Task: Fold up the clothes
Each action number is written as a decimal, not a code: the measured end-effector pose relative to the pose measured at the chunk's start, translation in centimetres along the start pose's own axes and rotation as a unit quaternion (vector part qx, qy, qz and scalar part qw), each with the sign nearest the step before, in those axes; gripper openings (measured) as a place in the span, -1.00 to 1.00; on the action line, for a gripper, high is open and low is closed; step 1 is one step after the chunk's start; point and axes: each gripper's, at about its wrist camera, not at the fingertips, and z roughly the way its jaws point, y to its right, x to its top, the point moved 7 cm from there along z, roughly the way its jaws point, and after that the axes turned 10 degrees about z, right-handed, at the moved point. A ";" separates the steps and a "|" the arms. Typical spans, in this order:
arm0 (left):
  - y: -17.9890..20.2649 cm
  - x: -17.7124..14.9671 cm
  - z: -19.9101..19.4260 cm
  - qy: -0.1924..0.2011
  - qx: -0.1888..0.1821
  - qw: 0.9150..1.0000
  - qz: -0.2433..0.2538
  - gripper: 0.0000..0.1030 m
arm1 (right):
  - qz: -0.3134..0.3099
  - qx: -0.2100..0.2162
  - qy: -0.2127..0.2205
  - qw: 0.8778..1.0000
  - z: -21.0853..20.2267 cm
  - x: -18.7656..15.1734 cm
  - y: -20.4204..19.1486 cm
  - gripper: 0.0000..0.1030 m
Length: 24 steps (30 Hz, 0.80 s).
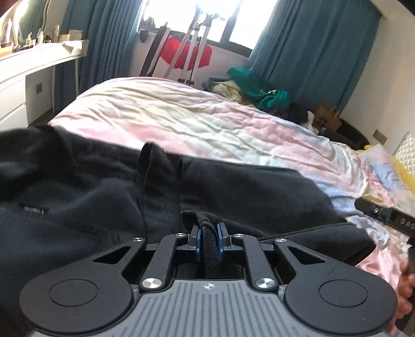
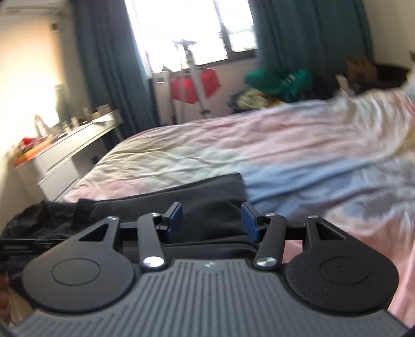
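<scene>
Left claw (image 1: 209,237) clamped on ribbed hem of black fleece garment (image 1: 90,186), lower centre. Right claw (image 2: 211,220) spread, empty, above blurred folded end. Garment across pink-cream quilted bed (image 1: 181,116). Heaped basket (image 1: 220,84) upper right, contents indistinct.

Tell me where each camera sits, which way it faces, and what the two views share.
Left wrist: sits on the left gripper, shut on the black garment, facing across the bed toward the window; a hand shows at right.
Right wrist: sits on the right gripper, open above the black garment, facing the same window.
Shared: bed, garment, green clothes, red cloth.
</scene>
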 end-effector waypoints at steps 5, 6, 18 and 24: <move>-0.1 -0.5 -0.8 0.016 0.003 1.000 -0.003 -0.54 | 0.003 0.000 -0.023 1.000 0.8 -0.8 0.1 0.03; -0.1 -0.7 -1.0 0.016 0.004 1.000 -0.007 -0.41 | 0.004 0.000 -0.027 1.000 1.0 -1.0 0.1 0.02; -6.6 -2.6 -9.6 -0.010 0.066 0.988 -0.140 0.64 | 0.019 0.002 -0.073 0.997 2.3 -2.6 0.4 0.03; -14.8 -5.3 -12.8 0.010 0.100 0.934 -0.344 0.84 | 0.035 0.007 -0.073 0.997 1.6 -2.5 0.6 0.02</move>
